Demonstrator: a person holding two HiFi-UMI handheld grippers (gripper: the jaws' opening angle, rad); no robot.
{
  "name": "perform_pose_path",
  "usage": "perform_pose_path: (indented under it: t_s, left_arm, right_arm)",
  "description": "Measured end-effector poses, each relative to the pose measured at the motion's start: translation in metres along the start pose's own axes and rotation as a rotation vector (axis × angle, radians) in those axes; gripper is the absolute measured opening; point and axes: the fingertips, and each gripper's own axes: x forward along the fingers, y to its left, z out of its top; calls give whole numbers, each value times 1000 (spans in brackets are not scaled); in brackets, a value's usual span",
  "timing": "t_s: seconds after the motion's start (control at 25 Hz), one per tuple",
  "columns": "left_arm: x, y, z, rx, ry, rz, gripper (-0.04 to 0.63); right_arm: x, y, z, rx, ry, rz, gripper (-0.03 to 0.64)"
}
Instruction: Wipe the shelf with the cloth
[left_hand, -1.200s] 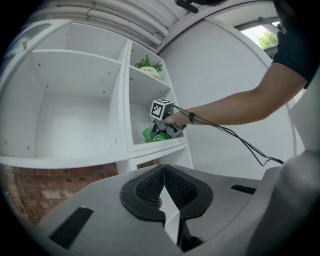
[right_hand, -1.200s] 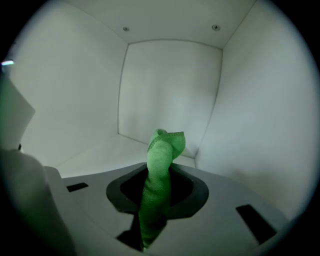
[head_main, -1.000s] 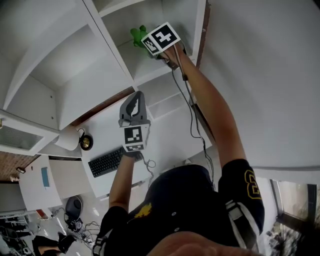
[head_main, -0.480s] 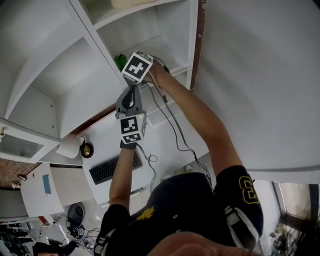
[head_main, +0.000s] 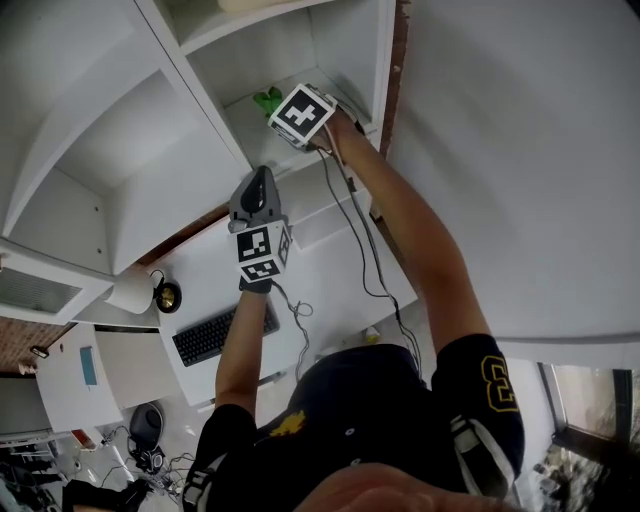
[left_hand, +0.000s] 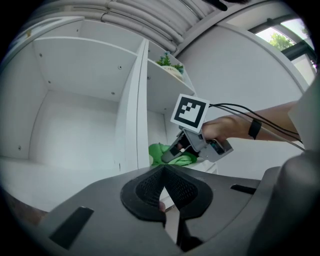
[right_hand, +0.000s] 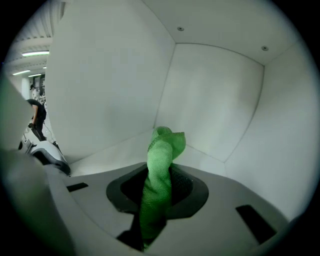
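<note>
Office-style workroom here, possibly lab; steep fisheye view leaves that open. White shelf unit (head_main: 130, 150) with open cubbies runs along wall. Below it, white desk (head_main: 210, 280) carries black keyboard (head_main: 215, 335), loose cables (head_main: 293, 305), paper roll (head_main: 128, 290). Overhead, exposed ribbed ducting (left_hand: 142, 15), strip lights (right_hand: 35, 53) on ceiling. Big window (left_hand: 282, 35), trees outside. Small potted plant (left_hand: 169, 61) sits high on shelving. Equipment clutter (head_main: 150, 430) on floor in far corner.
</note>
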Motion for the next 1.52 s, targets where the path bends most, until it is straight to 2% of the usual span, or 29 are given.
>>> perform_pose_path:
  t_s: [0.2,0.36,0.44,0.64,0.84,0.96,1.04,1.12,1.2,1.28,1.36,1.52]
  left_arm:
    - [-1,1,0,8,-9,2,18]
    - [0,2,-1,19,0,5,17]
    - [0,2,-1,21,-3,5,17]
    - [0,2,-1,25,-7,14,17]
    - [1,-1,-2,24,16,3,17]
    - [-2,-3,5,106,40,-3,18]
    - [-14,3,14,149,21,16,18]
    - [-27,11,18,132,25,29,18]
    - [-36,21,17,122,33,49,18]
    - [-40,30,15,117,40,65,18]
    - [-40,34,11,108,48,69,18]
    - [-35,27,0,97,67,51,18]
  right_arm:
    - [-14,-31,-17,38,22,-96,74]
    - [-22,-55,-36,140,97,-186,74]
    - [-26,-64,-42,154,117,-223,74]
    - [-24,-67,-37,135,97,-267,72]
    - [-25,-68,-38,137,94,-265,72]
    - [-30,-51,-30,91,50,-183,72]
    - [-37,-15,-15,130,-51,-25,72]
    - [-46,35,6,204,-149,185,73]
    - [-51,79,19,210,-169,306,74]
    - [-46,104,18,154,-126,296,72]
    - [-39,109,12,111,-99,226,67]
    - [-37,106,8,145,-118,219,69]
